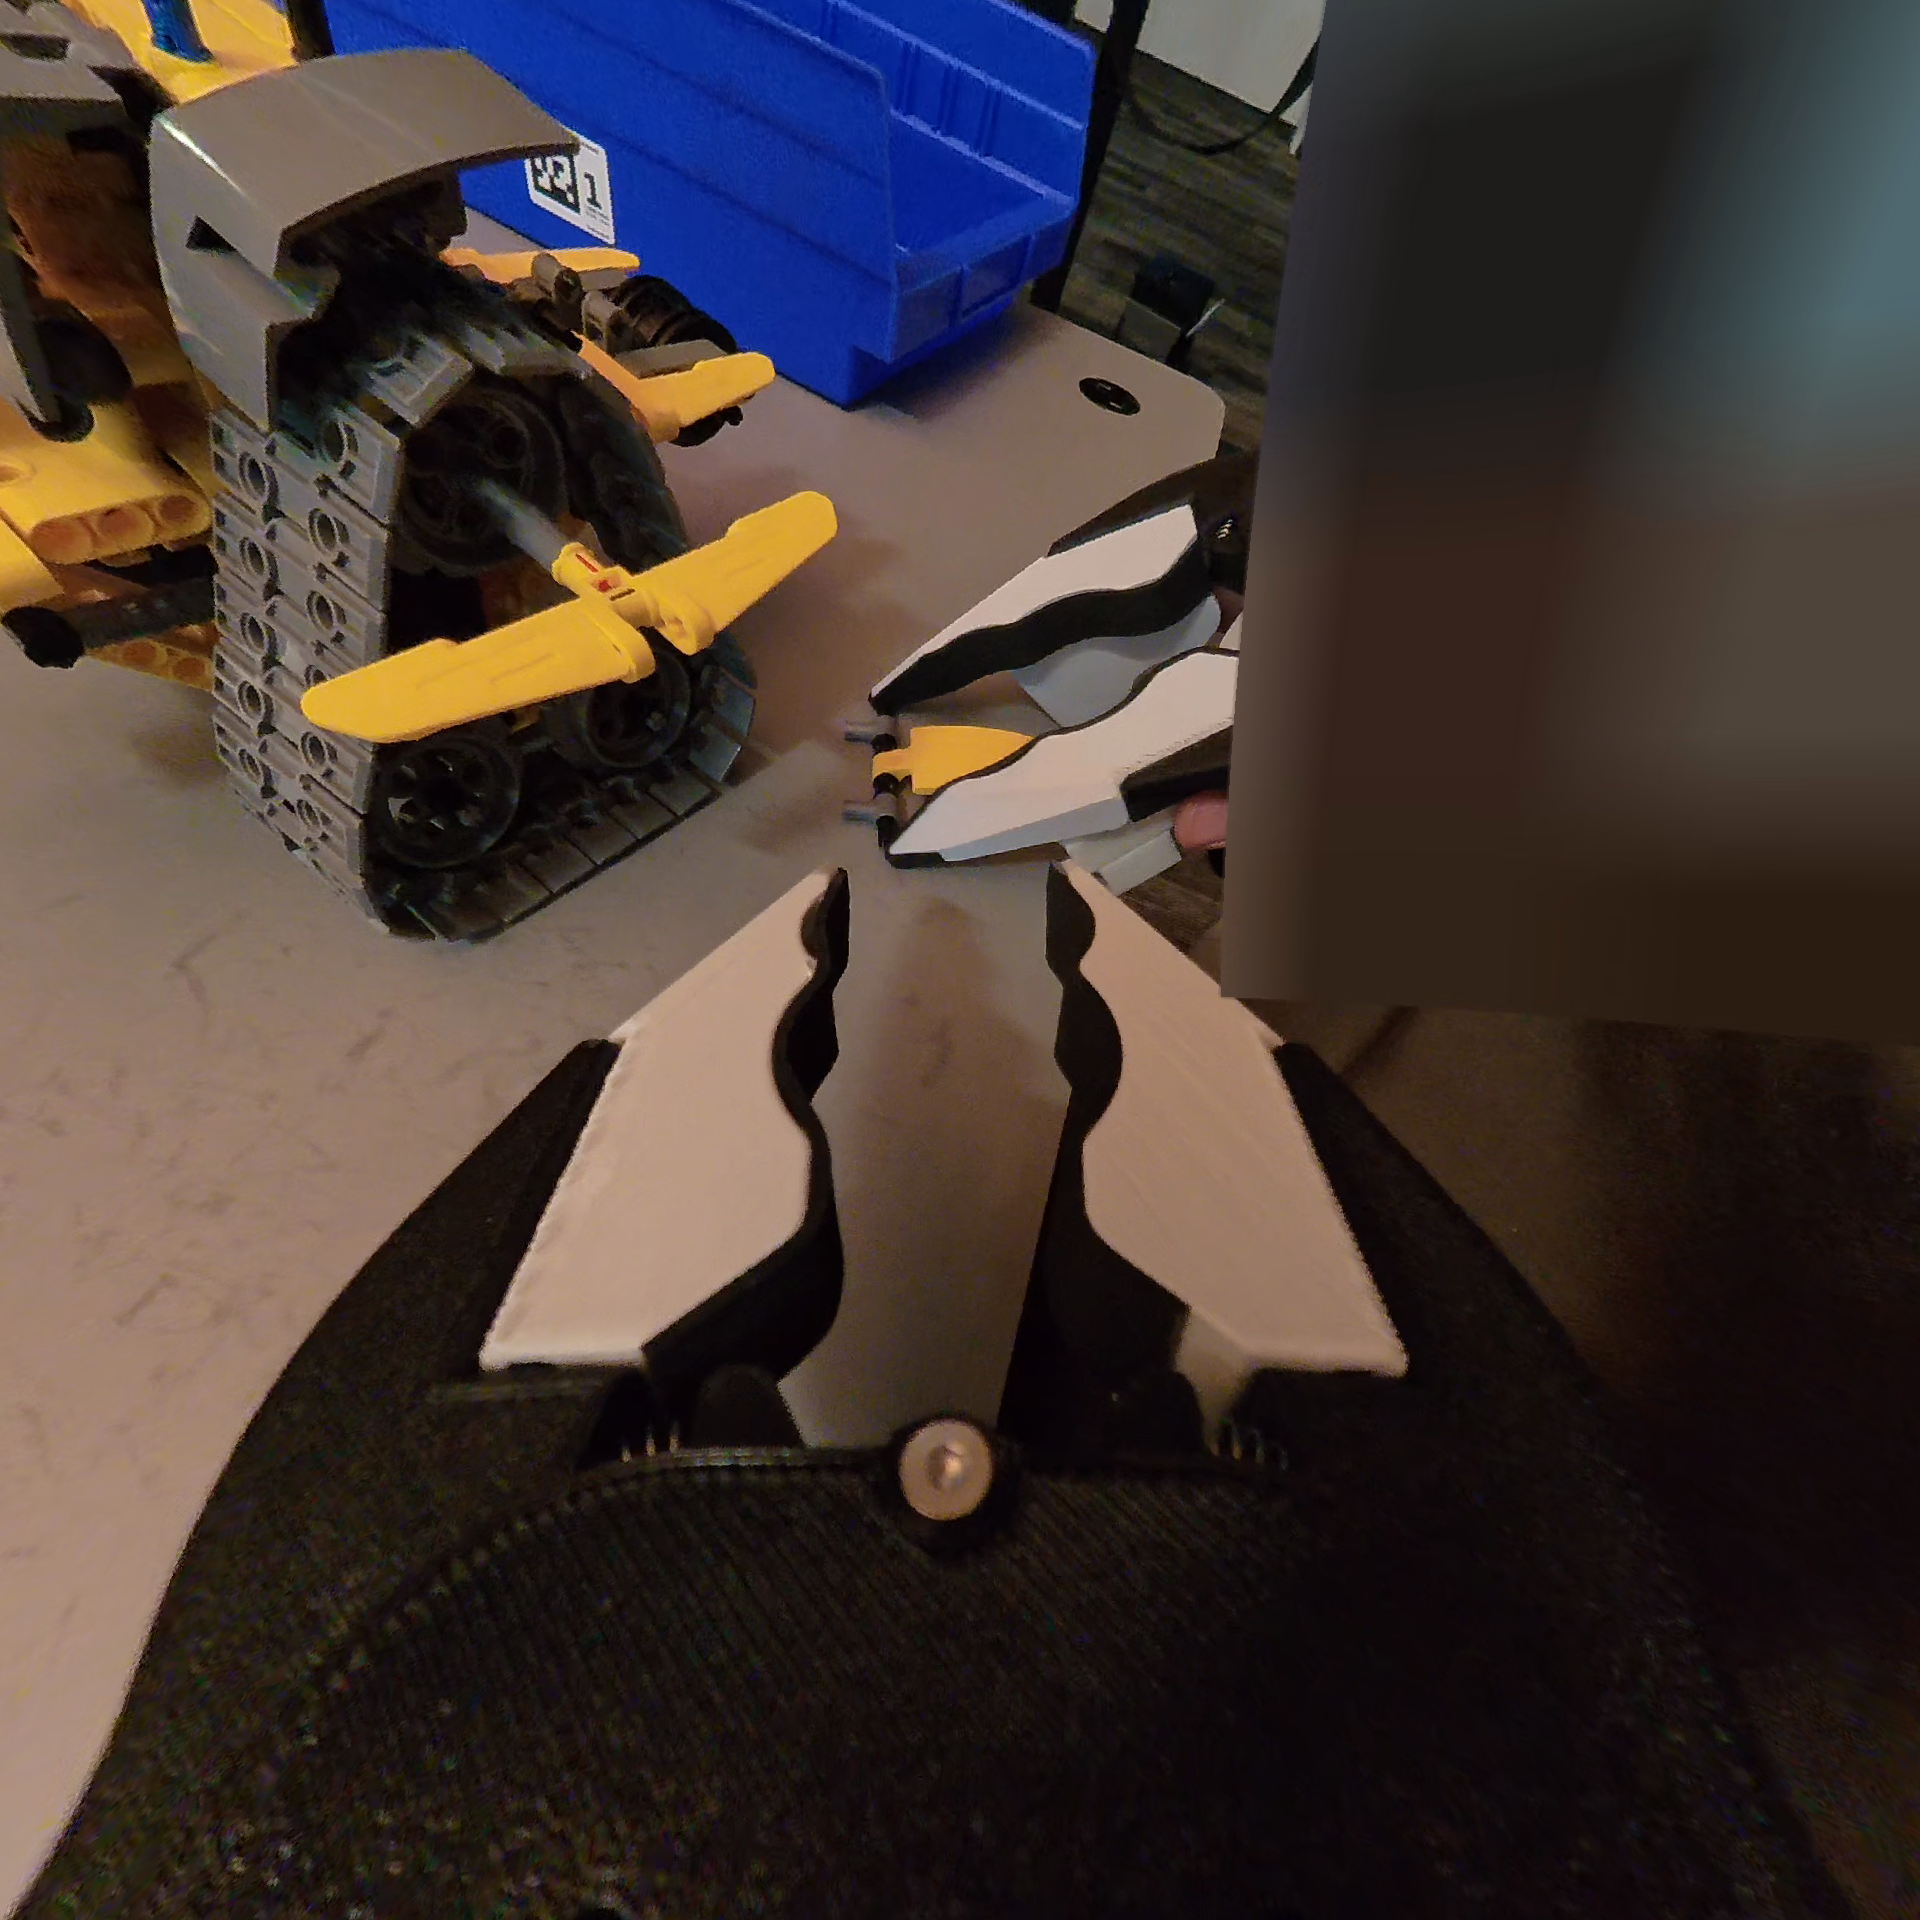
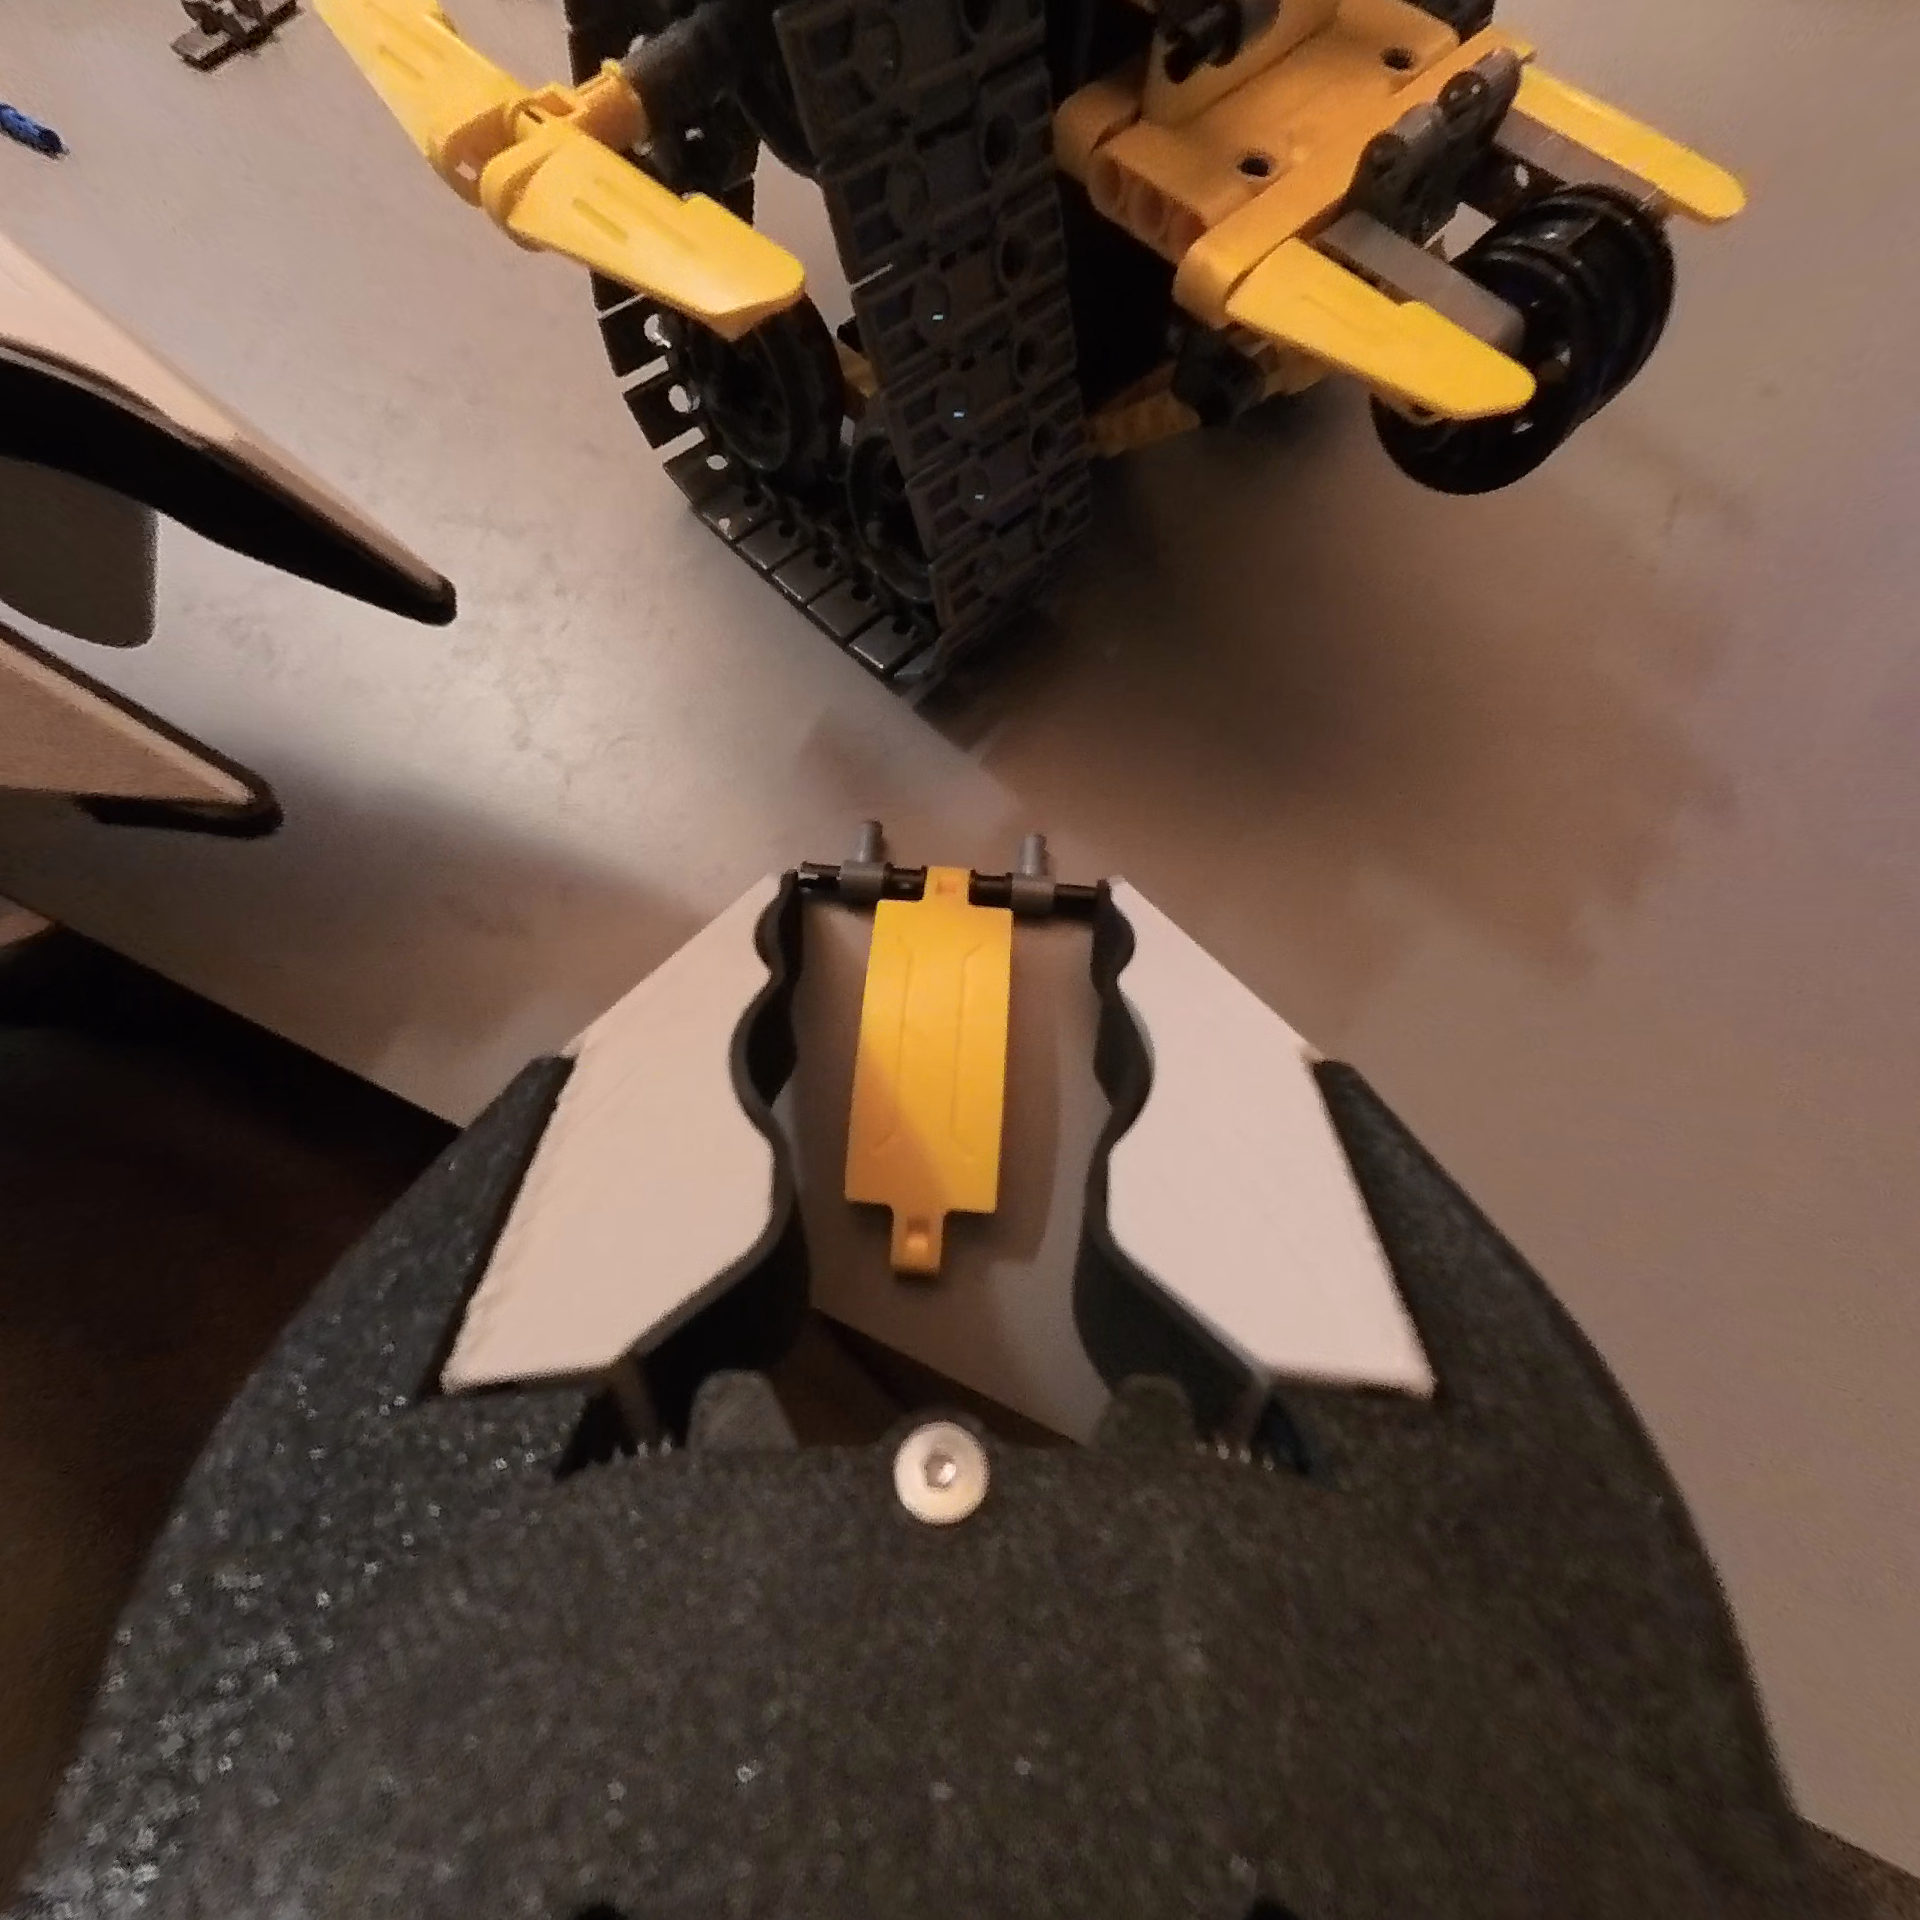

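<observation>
A yellow and grey brick-built tracked vehicle stands on the grey table; it also shows in the right wrist view. My right gripper is shut on a yellow panel piece, gripping the ends of its black axle with two grey pins, just in front of the vehicle's track. The same gripper and piece show in the left wrist view. My left gripper is open and empty above the table, just below the right gripper. Its fingers show at the left of the right wrist view.
A blue plastic bin with a white tag stands behind the vehicle at the table's far edge. The vehicle has yellow blade-shaped parts sticking out and a black wheel. Small loose dark parts lie at the far left.
</observation>
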Available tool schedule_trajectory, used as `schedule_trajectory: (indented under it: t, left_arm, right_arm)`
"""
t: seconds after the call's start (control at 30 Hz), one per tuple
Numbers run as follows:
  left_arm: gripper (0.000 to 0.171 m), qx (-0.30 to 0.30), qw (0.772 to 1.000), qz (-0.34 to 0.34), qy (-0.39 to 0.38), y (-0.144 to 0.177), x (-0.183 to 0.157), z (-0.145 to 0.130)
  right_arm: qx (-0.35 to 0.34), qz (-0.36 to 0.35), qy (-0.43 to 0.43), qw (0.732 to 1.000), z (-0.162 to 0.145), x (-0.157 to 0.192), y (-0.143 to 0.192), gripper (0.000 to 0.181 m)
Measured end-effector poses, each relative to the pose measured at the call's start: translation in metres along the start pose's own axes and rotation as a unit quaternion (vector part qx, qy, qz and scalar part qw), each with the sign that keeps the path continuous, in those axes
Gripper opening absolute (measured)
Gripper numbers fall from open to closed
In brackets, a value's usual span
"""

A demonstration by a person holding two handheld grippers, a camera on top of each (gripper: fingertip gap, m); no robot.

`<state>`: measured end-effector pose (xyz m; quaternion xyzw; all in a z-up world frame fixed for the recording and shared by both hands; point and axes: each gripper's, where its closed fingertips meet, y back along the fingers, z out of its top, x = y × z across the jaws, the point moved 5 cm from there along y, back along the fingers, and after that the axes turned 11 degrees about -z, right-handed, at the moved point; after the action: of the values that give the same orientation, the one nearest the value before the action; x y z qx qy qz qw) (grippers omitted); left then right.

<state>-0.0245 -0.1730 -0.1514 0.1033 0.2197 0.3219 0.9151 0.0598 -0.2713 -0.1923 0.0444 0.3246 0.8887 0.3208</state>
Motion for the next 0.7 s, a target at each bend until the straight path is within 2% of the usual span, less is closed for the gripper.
schedule_trajectory:
  t: [0.33,0.57,0.7]
  left_arm:
    - [0.036,0.007,1.000,0.007,-0.008,-0.0015,-0.0009,-0.0012]
    - [0.037,0.005,1.000,-0.003,0.002,-0.0012,-0.0003,-0.0011]
    - [0.037,0.004,1.000,-0.005,0.004,-0.0011,0.0001,-0.0011]
  right_arm:
    - [-0.003,0.020,0.017,1.000,0.0000,-0.0022,-0.0002,0.055]
    - [0.007,0.129,0.107,0.986,-0.0012,-0.0071,0.0039,0.055]
    - [0.023,0.150,0.054,0.987,0.0023,-0.0100,0.0039,0.076]
